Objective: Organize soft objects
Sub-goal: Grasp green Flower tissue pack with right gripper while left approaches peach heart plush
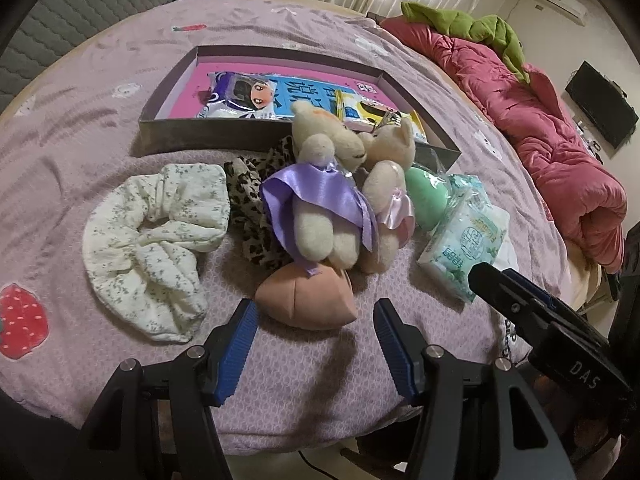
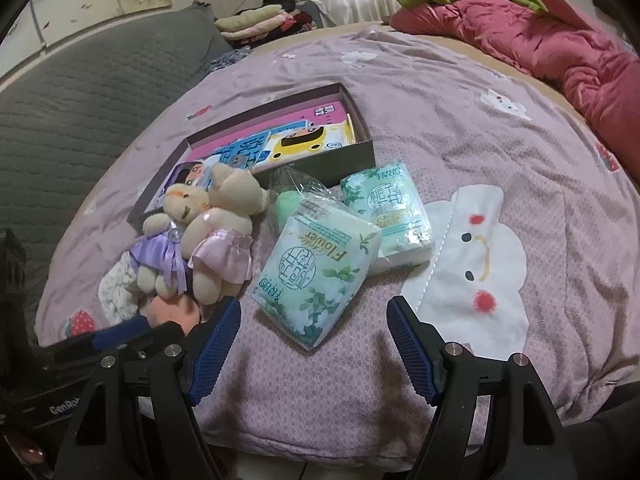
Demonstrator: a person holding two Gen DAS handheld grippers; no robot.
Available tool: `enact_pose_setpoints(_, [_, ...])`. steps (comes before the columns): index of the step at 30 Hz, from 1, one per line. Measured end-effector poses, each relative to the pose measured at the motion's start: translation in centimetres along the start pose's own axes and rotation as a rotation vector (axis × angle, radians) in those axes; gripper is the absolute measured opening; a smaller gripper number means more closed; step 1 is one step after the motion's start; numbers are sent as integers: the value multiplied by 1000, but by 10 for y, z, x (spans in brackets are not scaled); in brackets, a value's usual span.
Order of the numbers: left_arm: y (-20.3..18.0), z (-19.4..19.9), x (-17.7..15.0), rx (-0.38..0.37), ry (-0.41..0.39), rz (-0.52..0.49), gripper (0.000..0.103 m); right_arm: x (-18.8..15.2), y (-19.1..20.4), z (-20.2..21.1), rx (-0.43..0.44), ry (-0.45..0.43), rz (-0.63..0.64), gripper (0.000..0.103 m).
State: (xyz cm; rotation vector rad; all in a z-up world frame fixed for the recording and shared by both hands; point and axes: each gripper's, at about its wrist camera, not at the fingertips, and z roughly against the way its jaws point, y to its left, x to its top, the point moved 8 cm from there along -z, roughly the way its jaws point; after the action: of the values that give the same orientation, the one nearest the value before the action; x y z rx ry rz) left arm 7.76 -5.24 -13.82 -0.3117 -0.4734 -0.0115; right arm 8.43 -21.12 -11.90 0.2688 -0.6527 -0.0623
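In front of the shallow box (image 1: 168,136), both hand-held grippers hang wide open and empty.
The left hand-held gripper (image 1: 316,334), closing on the peach cushion (image 1: 308,298), could drag the teddy bears (image 1: 340,200) resting on it; the right hand-held gripper (image 2: 314,332) faces a slippery tissue pack (image 2: 316,276).

Each hand-held left gripper (image 1: 316,344) and right gripper (image 2: 314,344) looks alike: two matte black plastic arms, broad at the lower edge of the frame and narrowing upward. The jaws carry bright blue ribbed pads on their inner faces. Round silver screw heads sit on the black arms. At lower right of the left view, white letters "DAS" mark a black body.
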Motion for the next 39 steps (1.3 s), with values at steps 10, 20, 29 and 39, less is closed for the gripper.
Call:
enact_pose_setpoints(10, [7, -16, 7, 19, 16, 12, 60, 8, -4, -16, -21, -3, -83, 77])
enact_pose_setpoints(20, [4, -23, 8, 40, 14, -3, 60, 20, 1, -33, -77, -20, -105, 77])
enact_pose_setpoints(29, [2, -24, 9, 41, 2, 2, 58, 16, -11, -42, -134, 6, -121, 77])
enact_pose_setpoints(39, [2, -20, 11, -10, 9, 30, 53, 15, -5, -40, -107, 22, -96, 58])
